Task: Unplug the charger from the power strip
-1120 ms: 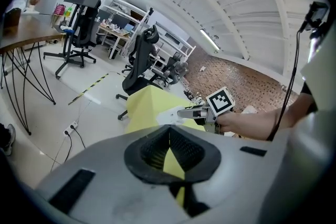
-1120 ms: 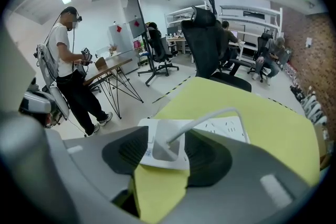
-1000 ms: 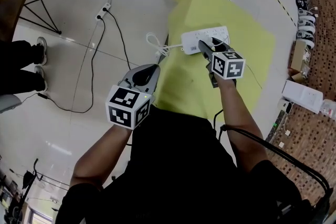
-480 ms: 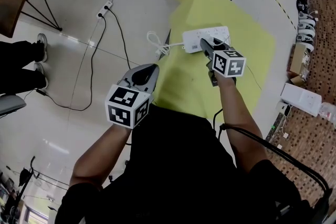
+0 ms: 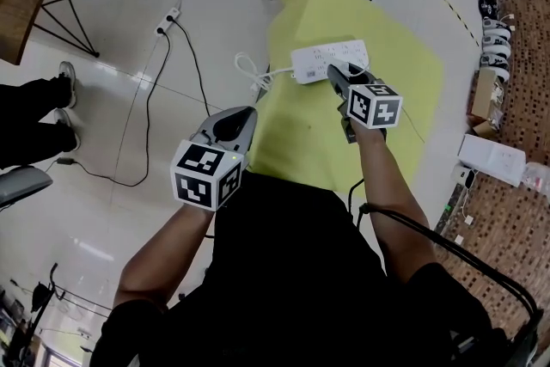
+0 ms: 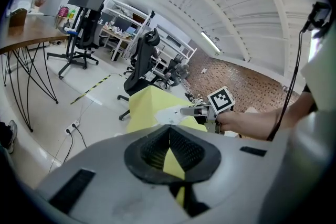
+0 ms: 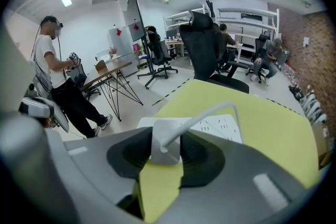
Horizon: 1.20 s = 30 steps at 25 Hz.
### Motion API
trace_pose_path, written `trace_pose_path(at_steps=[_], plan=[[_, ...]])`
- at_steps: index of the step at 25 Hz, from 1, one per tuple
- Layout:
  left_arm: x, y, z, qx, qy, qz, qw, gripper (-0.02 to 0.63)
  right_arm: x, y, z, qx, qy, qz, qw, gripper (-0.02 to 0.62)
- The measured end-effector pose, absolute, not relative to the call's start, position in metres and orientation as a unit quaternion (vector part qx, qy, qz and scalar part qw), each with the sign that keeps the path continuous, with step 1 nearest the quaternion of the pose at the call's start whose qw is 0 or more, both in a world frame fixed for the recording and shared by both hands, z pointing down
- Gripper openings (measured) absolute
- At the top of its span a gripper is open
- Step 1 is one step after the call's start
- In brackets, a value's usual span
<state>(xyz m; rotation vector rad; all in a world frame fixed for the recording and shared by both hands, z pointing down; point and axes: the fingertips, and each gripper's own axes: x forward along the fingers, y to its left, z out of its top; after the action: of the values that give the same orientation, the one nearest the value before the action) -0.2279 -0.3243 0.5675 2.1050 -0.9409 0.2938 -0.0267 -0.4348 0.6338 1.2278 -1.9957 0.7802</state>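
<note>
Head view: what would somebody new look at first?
Probably the bright yellow table in the middle, with a white power strip on its far part. The right gripper reaches down to the strip, its jaws closing around a white charger.

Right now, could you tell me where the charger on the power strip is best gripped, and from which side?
I'd pinch the charger across its flat side faces, coming from above the power strip. The block stands upright, and its cable leaves the top face.
</note>
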Motion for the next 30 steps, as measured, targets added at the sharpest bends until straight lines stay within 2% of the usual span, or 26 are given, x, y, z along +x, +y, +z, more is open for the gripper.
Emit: trace_pose_path(at_steps=[9,18,30], plan=[[-0.209,-0.311,0.562,0.840,-0.360,0.118,0.388,0.005,-0.003,-0.409,0.628,0.483,-0.757,0.302,0.319,0.140],[-0.171,-0.289,0.544,0.852,-0.354,0.124,0.365,0.005,0.052,-0.354,0.625,0.502,-0.744,0.325,0.298,0.138],[-0.073,-0.257,0.513,0.871,-0.337,0.135,0.330,0.005,0.138,-0.286,0.622,0.499,-0.745,0.342,0.280,0.138]])
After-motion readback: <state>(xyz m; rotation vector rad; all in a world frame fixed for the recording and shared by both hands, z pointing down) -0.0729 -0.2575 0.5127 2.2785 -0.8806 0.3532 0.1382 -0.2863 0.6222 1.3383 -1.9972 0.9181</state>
